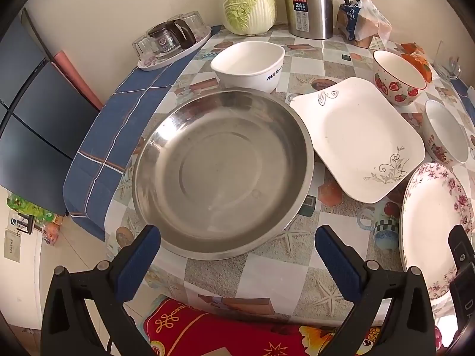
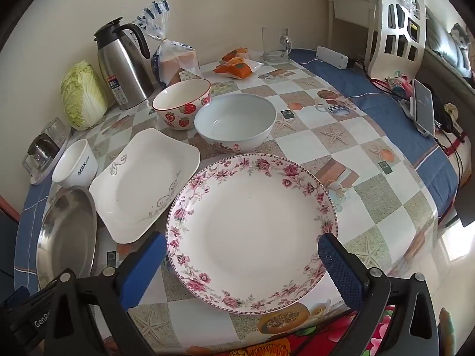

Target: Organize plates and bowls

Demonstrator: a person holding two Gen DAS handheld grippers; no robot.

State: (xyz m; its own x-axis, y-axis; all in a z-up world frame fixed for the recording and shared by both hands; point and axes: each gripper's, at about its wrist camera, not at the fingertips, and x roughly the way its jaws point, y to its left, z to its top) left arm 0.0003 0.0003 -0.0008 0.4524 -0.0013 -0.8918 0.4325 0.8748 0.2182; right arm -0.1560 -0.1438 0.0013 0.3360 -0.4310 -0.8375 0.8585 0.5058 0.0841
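Note:
A wide steel basin lies just ahead of my open left gripper, nothing between the fingers. A round floral plate sits under my open right gripper, the pads apart from its rim. Between basin and floral plate lies a square white plate. Behind stand a white bowl marked MAX, a strawberry bowl and a pale floral bowl.
Along the wall stand a cabbage, a steel thermos jug, bagged bread and a tray of glasses. A glass mug, orange snack packs and a phone sit at the right. A red cushion lies below the table edge.

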